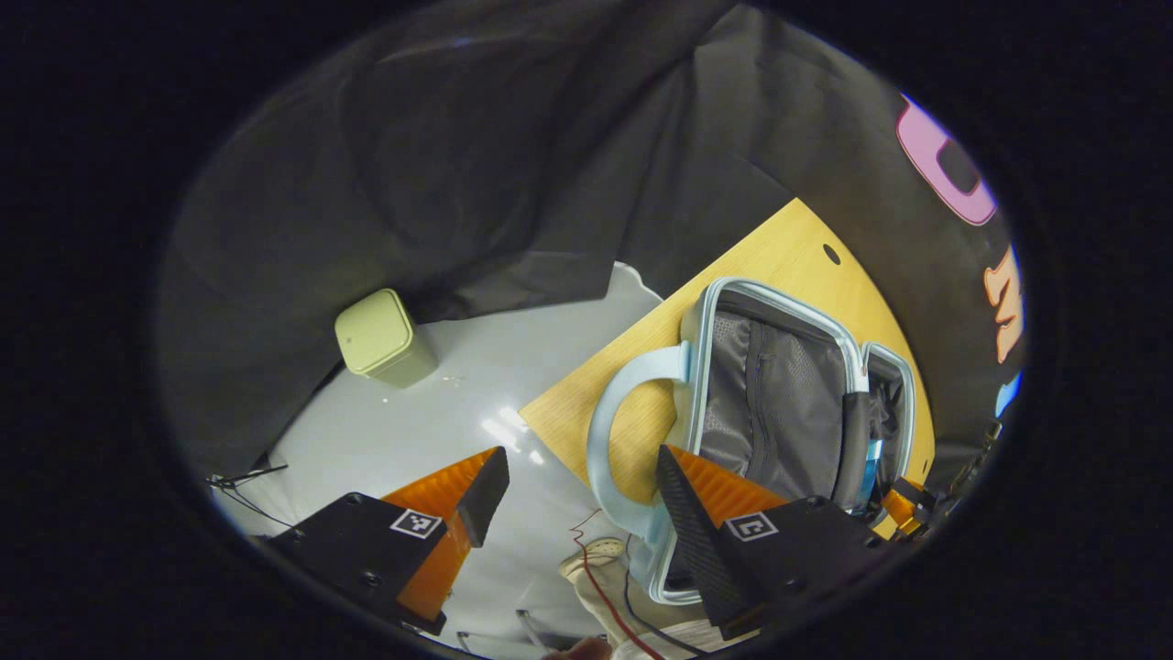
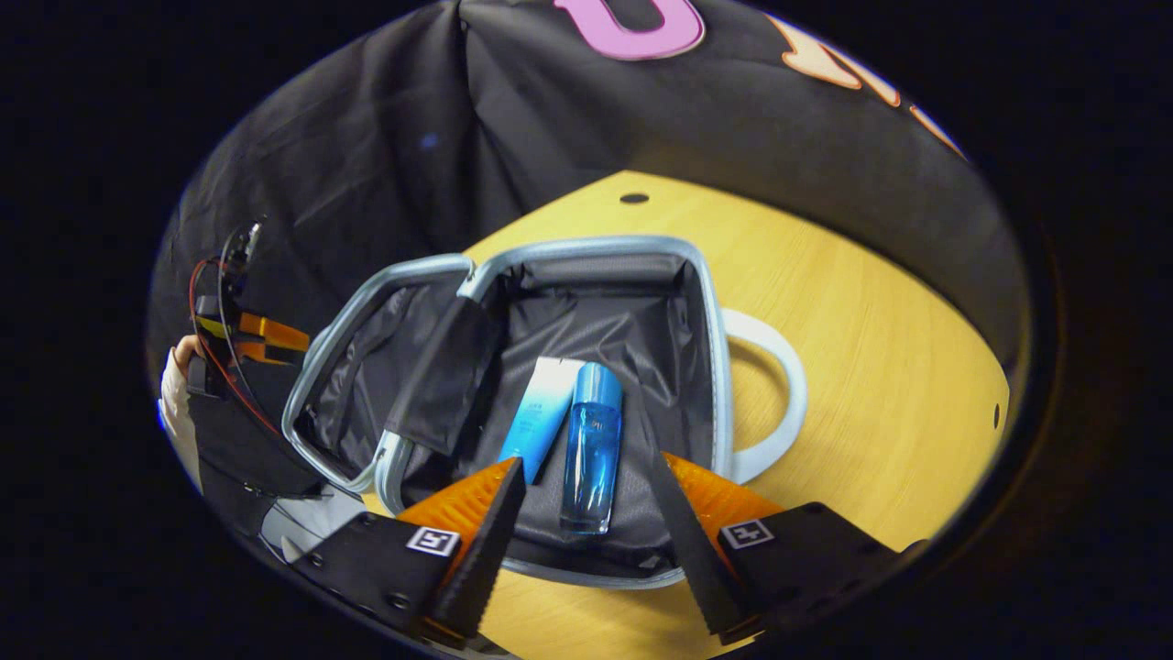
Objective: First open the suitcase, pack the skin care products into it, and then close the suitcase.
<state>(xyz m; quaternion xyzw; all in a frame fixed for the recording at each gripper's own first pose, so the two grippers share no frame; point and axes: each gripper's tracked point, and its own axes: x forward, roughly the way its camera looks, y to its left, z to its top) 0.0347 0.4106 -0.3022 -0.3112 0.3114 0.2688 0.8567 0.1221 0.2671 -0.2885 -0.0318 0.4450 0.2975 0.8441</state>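
The suitcase [image 2: 513, 385] is lying open on the wooden worktop [image 2: 871, 385], its 2 halves spread apart and its dark lining facing up. A loose divider flap [image 2: 444, 376] is hanging over the hinge between the halves. In the deeper half, 2 skin care products are resting side by side and touching: a blue bottle [image 2: 589, 449] and a pale blue tube [image 2: 541, 417]. Judging by this, packing looks complete or nearly so, and closing is the step that remains.

The right gripper [image 2: 586, 522] is hovering just above the near rim of the suitcase with its fingers standing apart and holding nothing. The bottle is lying between the 2 fingers in the right gripper view, its lower end just beyond the fingertips, which suggests the gripper has just let it go, though that is only a reading of the pose.

In the left gripper view, the left gripper [image 1: 577, 495] is also spread wide and empty, hanging off the edge of the worktop over the pale floor [image 1: 412, 412]. The suitcase [image 1: 779, 394] is sitting to its right, its looped handle [image 1: 609, 431] overhanging the worktop edge near 1 fingertip. A small pale green bin [image 1: 380, 337] is standing on the floor, well apart. From here the left gripper seems placed to reach the lid half for swinging it shut.
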